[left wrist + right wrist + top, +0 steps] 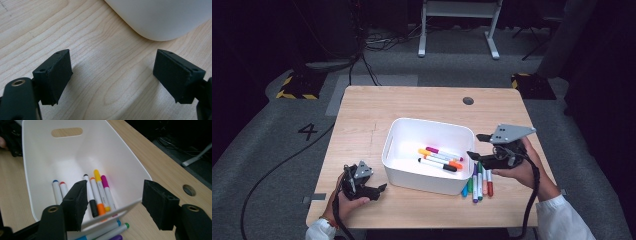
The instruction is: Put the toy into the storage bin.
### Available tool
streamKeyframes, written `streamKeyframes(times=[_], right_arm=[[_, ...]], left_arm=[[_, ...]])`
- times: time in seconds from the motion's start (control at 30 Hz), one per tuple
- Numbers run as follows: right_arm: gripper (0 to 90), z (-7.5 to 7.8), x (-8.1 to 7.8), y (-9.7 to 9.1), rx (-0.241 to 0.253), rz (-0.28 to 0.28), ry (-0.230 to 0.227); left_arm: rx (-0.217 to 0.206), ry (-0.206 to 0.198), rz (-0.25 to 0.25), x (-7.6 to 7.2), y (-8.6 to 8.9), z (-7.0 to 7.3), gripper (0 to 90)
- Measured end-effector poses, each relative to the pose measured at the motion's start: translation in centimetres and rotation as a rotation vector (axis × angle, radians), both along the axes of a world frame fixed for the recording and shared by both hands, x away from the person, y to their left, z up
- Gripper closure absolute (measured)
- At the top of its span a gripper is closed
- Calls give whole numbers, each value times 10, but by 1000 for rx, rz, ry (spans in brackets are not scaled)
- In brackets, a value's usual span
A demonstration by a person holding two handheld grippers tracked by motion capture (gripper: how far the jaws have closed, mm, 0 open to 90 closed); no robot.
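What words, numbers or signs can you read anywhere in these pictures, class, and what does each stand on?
"4": dark numeral on the grey carpet floor, left of the light wooden table.
Small grey print on the white marker barrels in the white plastic bin: too blurred to read.

White stand legs (459, 30) beyond table (362, 110)
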State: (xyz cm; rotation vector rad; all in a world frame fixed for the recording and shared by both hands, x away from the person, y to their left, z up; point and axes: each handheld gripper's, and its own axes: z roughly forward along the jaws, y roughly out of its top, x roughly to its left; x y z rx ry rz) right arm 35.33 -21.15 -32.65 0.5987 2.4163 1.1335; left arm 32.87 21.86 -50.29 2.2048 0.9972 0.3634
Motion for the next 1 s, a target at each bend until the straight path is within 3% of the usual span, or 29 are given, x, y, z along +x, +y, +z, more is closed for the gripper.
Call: streamKeyframes(times=[0.13,0.23,0.47,0.67,0.77,1.0], right_arm=[[357,-11,-7,-24,22,-63,-7],[344,-29,-13,-43,10,-104,3],[303,-78,-19,-71,-15,-185,73],[297,-112,-19,-78,1,-225,139],[294,-127,-20,-76,-25,-231,156],[295,-147,-19,-76,-42,-247,192]], left_arm=[[-3,3,-4,0,0,0,155],[-2,2,-2,0,0,0,155],[-3,3,-3,0,0,0,155],[-1,1,-1,0,0,0,155],[-3,3,-4,0,0,0,155],[-2,2,-1,0,0,0,155]])
